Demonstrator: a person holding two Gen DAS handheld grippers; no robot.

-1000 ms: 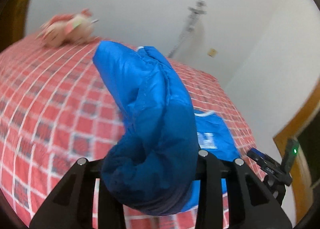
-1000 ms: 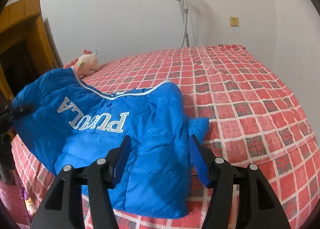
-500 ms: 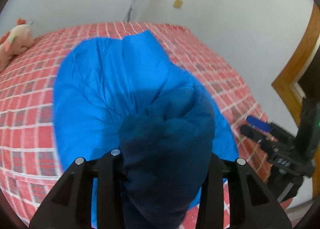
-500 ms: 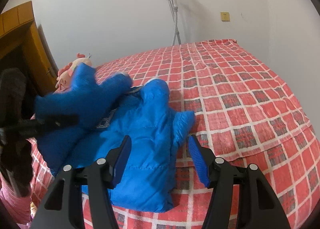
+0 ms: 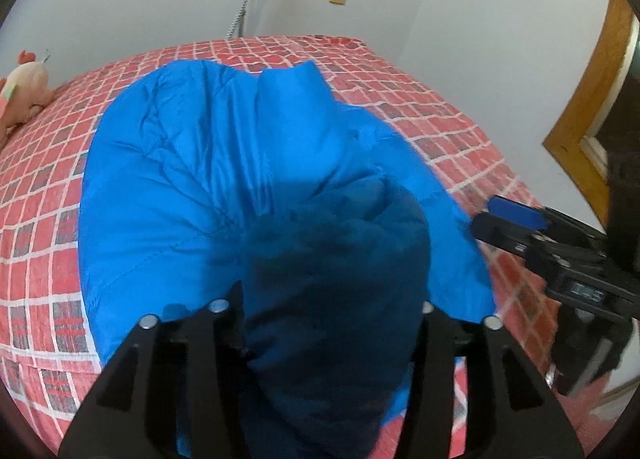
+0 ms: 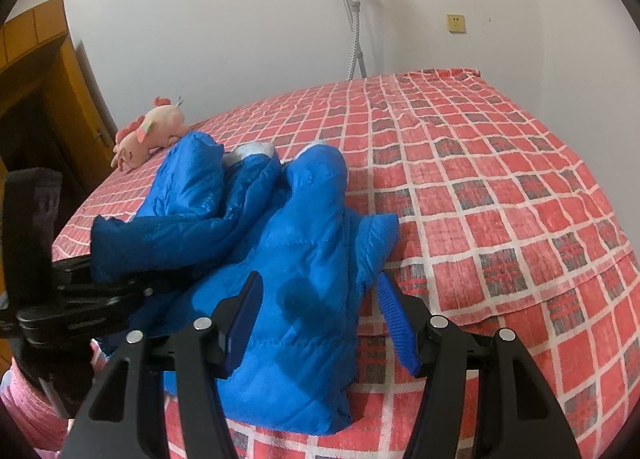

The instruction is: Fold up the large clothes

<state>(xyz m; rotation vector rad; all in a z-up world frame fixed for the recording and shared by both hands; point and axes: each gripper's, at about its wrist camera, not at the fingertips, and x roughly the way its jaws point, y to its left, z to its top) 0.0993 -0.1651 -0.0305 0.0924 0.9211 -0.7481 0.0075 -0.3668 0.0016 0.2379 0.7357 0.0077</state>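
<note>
Blue puffer jacket (image 6: 296, 259) on the red checked bed (image 6: 500, 187) just got its side flipped over, hiding the logo — left claw (image 5: 332, 299) clamped on that bunch, right claw (image 6: 316, 319) apart above the hem.

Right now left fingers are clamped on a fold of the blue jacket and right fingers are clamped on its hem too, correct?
Half right. The left gripper is clamped on a fold of the blue jacket. The right gripper is not: in the right wrist view its fingers stand open either side of the jacket, gripping nothing.
</note>
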